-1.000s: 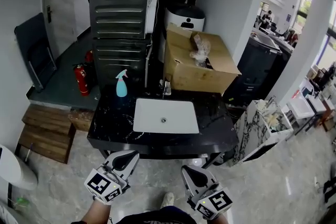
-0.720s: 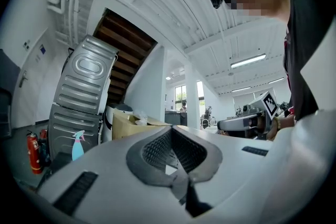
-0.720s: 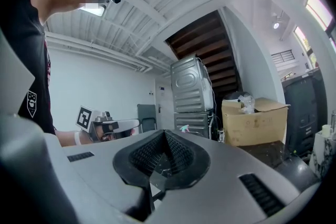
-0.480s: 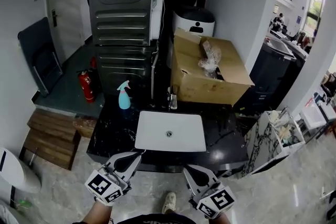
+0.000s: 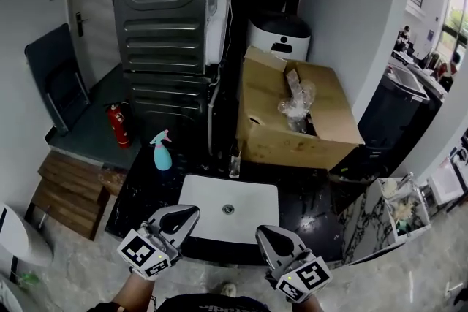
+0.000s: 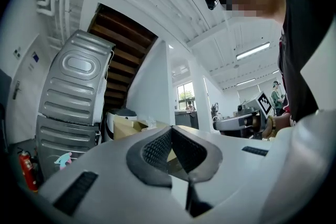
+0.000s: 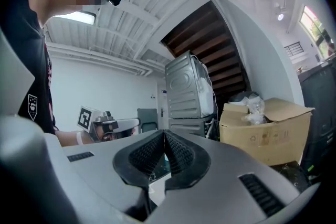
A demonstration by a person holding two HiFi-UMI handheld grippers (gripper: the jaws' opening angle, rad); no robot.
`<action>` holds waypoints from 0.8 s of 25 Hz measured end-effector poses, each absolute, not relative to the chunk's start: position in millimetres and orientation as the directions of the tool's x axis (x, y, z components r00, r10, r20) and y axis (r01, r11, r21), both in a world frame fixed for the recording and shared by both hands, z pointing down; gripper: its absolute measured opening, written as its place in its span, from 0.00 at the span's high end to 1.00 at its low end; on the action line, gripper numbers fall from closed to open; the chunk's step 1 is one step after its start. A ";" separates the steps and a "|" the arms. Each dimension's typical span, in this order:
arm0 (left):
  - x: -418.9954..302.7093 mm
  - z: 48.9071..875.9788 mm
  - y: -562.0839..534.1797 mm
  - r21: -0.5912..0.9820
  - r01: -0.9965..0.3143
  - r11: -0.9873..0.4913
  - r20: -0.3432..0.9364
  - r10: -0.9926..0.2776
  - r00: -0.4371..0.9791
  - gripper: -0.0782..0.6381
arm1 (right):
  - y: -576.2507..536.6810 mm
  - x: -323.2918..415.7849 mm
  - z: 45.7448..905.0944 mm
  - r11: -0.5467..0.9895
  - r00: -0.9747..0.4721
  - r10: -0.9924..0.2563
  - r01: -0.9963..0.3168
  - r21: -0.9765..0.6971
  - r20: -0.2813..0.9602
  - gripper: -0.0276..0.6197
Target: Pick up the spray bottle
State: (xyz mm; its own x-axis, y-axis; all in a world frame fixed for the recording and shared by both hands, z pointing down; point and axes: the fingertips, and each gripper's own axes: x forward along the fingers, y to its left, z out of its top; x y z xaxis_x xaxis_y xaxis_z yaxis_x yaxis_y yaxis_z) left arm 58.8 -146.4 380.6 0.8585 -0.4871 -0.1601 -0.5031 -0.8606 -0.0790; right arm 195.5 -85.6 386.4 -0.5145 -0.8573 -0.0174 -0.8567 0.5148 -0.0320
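Note:
The spray bottle (image 5: 161, 151), teal with a pink trigger, stands upright at the back left of the black countertop (image 5: 142, 190), left of the white sink (image 5: 228, 205). In the left gripper view the bottle (image 6: 63, 160) is small and far off at the lower left. My left gripper (image 5: 193, 211) hangs over the counter's front edge, shut and holding nothing, well short of the bottle. My right gripper (image 5: 260, 231) is beside it at the sink's front, jaws together and empty. Shut pads show in both gripper views (image 6: 170, 130) (image 7: 164, 134).
An open cardboard box (image 5: 296, 120) sits at the back right of the counter, and a small faucet (image 5: 234, 161) stands behind the sink. Grey stacked machines (image 5: 164, 18) rise behind the bottle. A red fire extinguisher (image 5: 117, 124), a folding chair (image 5: 55, 80) and wooden steps (image 5: 69, 183) lie to the left.
Both grippers have moved forward toward the counter, and the sink and bottle now sit closer and lower in the head view. The jaws have stayed shut.

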 end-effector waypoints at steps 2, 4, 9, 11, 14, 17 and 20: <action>69.0 379.2 -157.3 -0.089 -0.506 -0.858 -0.154 -0.490 0.858 0.87 | -99.3 208.9 386.9 0.519 -0.519 -0.855 -0.854 -0.037 -0.018 0.90; 74.9 379.6 -165.5 -0.082 -0.502 -0.861 -0.147 -0.488 0.861 0.87 | -111.4 214.8 388.8 0.526 -0.525 -0.851 -0.849 -0.052 -0.020 0.90; 72.8 380.9 -185.2 -0.084 -0.508 -0.857 -0.136 -0.495 0.858 0.87 | -137.2 205.9 392.0 0.558 -0.558 -0.829 -0.826 -0.074 -0.023 0.90; 68.2 382.1 -194.7 -0.080 -0.510 -0.856 -0.140 -0.497 0.856 0.87 | -148.3 200.1 393.2 0.564 -0.564 -0.826 -0.823 -0.070 -0.019 0.90; 56.4 384.8 -210.9 -0.073 -0.507 -0.859 -0.143 -0.494 0.858 0.87 | -162.7 186.8 390.0 0.564 -0.564 -0.826 -0.824 -0.055 -0.019 0.90; 41.7 385.9 -228.2 -0.054 -0.506 -0.861 -0.149 -0.494 0.857 0.87 | -174.3 171.8 386.1 0.559 -0.559 -0.829 -0.828 -0.052 -0.021 0.90; 29.7 384.0 -242.2 -0.034 -0.503 -0.864 -0.162 -0.492 0.856 0.87 | -184.6 159.5 385.2 0.553 -0.553 -0.833 -0.832 -0.048 -0.020 0.90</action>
